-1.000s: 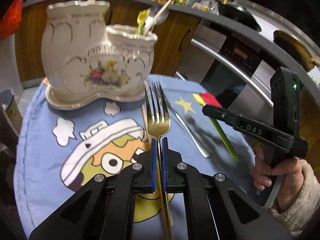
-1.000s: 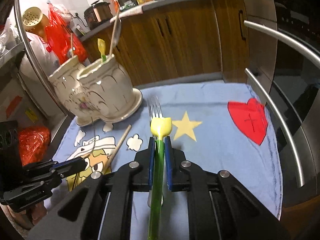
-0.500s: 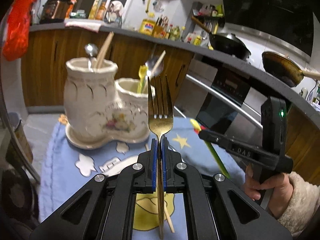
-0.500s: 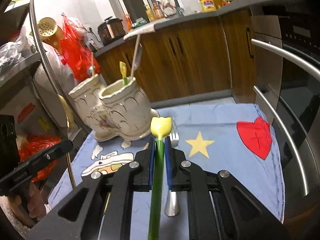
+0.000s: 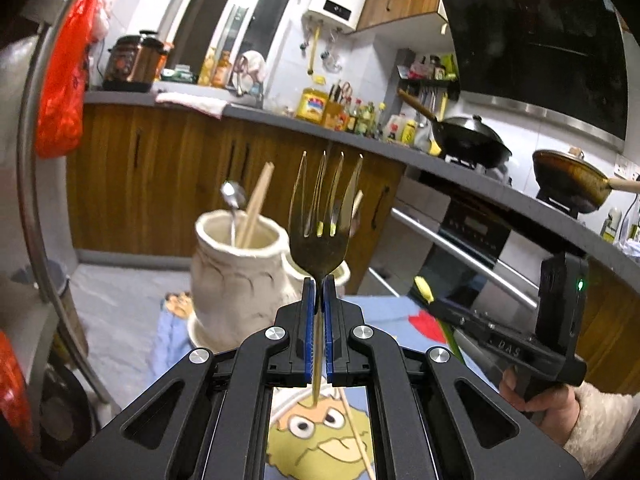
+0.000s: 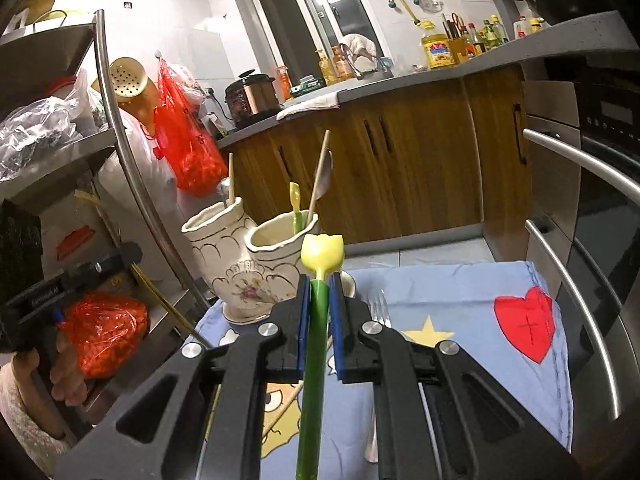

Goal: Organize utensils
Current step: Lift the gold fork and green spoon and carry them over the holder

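Note:
My left gripper (image 5: 319,294) is shut on a gold fork (image 5: 324,216), held tines up above the blue cloth (image 5: 172,336). My right gripper (image 6: 319,292) is shut on a green utensil with a yellow tulip tip (image 6: 322,254), also lifted; it shows in the left wrist view (image 5: 424,288). The cream double-pot ceramic holder (image 6: 240,264) stands at the cloth's far left and holds a spoon, chopsticks and a yellow-green utensil. It also shows in the left wrist view (image 5: 236,276). A silver fork (image 6: 378,312) and a chopstick (image 5: 356,432) lie on the cloth.
An oven with steel handles (image 6: 576,264) stands to the right of the cloth. A metal rack with bags (image 6: 120,160) stands to the left. Wooden cabinets and a cluttered counter (image 6: 400,80) run behind.
Both grippers have risen from the cloth with their utensils. The gold fork went from lying flat on the cloth to held up in the air, and the green utensil rose too.

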The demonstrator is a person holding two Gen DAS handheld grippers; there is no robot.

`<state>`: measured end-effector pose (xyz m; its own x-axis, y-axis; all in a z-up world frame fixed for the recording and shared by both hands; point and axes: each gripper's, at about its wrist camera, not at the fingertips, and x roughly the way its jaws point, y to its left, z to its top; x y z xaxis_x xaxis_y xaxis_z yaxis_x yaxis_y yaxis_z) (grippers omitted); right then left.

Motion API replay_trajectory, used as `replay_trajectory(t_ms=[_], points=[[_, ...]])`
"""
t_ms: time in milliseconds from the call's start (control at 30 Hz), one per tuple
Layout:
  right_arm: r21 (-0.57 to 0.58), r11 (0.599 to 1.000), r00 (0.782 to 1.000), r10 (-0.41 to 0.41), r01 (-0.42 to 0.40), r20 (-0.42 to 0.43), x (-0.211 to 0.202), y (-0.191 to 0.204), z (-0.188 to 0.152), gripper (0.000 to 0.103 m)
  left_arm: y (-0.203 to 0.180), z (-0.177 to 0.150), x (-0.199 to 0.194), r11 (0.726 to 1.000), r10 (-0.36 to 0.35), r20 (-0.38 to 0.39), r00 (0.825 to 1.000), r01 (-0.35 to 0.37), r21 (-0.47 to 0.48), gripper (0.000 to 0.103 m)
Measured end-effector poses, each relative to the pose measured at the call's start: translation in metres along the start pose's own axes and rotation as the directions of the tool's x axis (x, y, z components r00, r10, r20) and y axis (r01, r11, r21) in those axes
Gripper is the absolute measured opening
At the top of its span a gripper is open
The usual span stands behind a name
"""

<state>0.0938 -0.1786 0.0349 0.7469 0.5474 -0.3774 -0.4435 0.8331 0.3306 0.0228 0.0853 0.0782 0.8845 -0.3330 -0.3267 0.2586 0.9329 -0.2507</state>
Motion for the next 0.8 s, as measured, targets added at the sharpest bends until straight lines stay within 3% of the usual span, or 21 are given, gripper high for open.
replay_trajectory(t_ms=[300, 633, 800], points=[[-0.024, 0.997, 0.997, 0.073, -0.073, 0.000, 0.027, 0.019, 0.042, 0.010, 0.020, 0.051, -0.010, 1.000, -0.001, 0.037, 0.999, 0.001, -0.011, 0.005], [-0.018, 0.991, 0.984, 0.137, -0.136, 0.118, 0.070, 0.040, 0.102, 0.010, 0.033, 0.118, -0.004, 0.999, 0.053, 0.148, 0.987, -0.053, -0.001, 0.005], [-0.011, 0.990, 0.974, 0.137, -0.138, 0.180, 0.092, 0.044, 0.116, 0.010, 0.034, 0.130, 0.013, 0.994, 0.104, 0.187, 0.977, -0.109, 0.019, 0.005]])
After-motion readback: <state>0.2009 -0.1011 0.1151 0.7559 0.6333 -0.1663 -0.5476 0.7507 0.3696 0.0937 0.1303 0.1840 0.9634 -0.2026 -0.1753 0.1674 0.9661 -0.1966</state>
